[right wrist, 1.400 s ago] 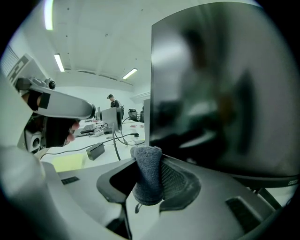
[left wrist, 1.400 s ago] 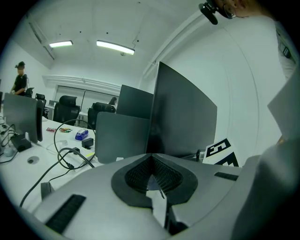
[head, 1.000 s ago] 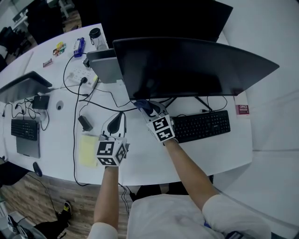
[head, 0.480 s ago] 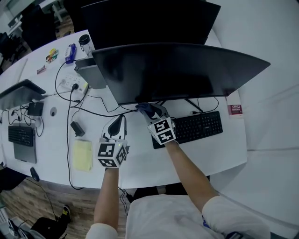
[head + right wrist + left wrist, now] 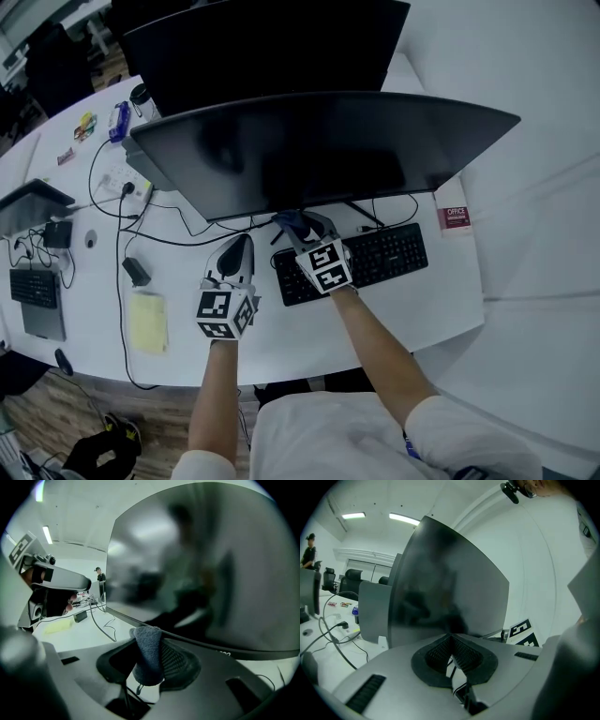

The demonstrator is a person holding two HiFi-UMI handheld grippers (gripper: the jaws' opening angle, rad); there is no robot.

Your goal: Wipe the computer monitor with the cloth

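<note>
The wide dark monitor (image 5: 319, 150) stands on the white desk, its screen filling the right gripper view (image 5: 206, 569) and the left gripper view (image 5: 445, 592). My right gripper (image 5: 302, 228) is shut on a folded blue-grey cloth (image 5: 147, 656), which pokes up between its jaws just below the monitor's lower edge; the cloth (image 5: 289, 221) shows in the head view too. My left gripper (image 5: 234, 255) hovers over the desk to the left of the right one, jaws shut with nothing between them.
A black keyboard (image 5: 375, 258) lies under the right arm. Cables (image 5: 169, 234), a yellow notepad (image 5: 147, 321), a power strip (image 5: 117, 178), a second monitor (image 5: 253, 42) behind and a laptop (image 5: 37, 295) at the left crowd the white desk (image 5: 441, 300).
The head view has shifted, so the monitor and desk items sit further left in frame. Both grippers stay near the monitor's lower edge, the right one still holding the cloth.
</note>
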